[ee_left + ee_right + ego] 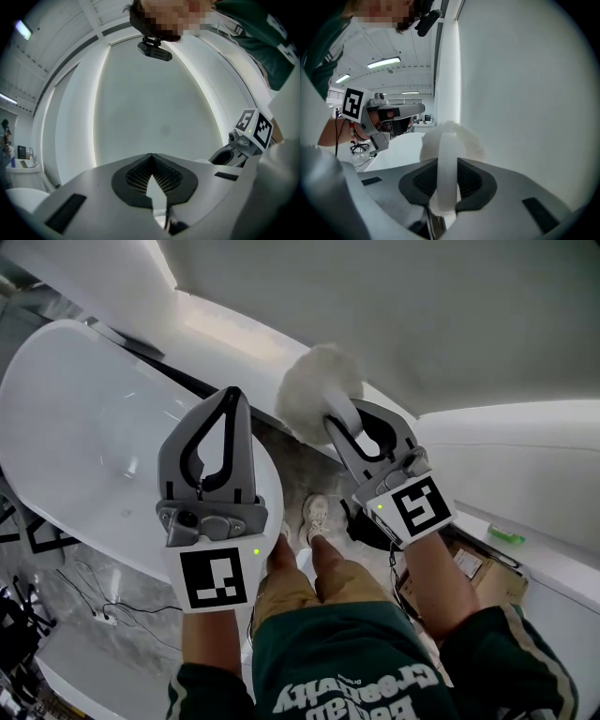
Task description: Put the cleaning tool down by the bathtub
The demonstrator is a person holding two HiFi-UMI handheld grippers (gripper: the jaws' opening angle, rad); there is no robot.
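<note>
- right gripper point(339, 420): jaws clamped on the white handle point(447, 164) of the cleaning tool point(317, 388); its fluffy white head projects past the jaw tips.
- cleaning tool: held in the air above the grey floor strip point(291, 463) that runs between the bathtub point(84, 418) and the white wall point(422, 324).
- left gripper point(233, 395): jaws together at the tips, nothing between them; it hovers over the bathtub's rim, just beside the right gripper.
- shoes point(317, 514): on the floor beside the bathtub.

Left gripper point(233, 395) empty, jaws together; right gripper point(345, 415) tight on the cleaning tool point(314, 388).
</note>
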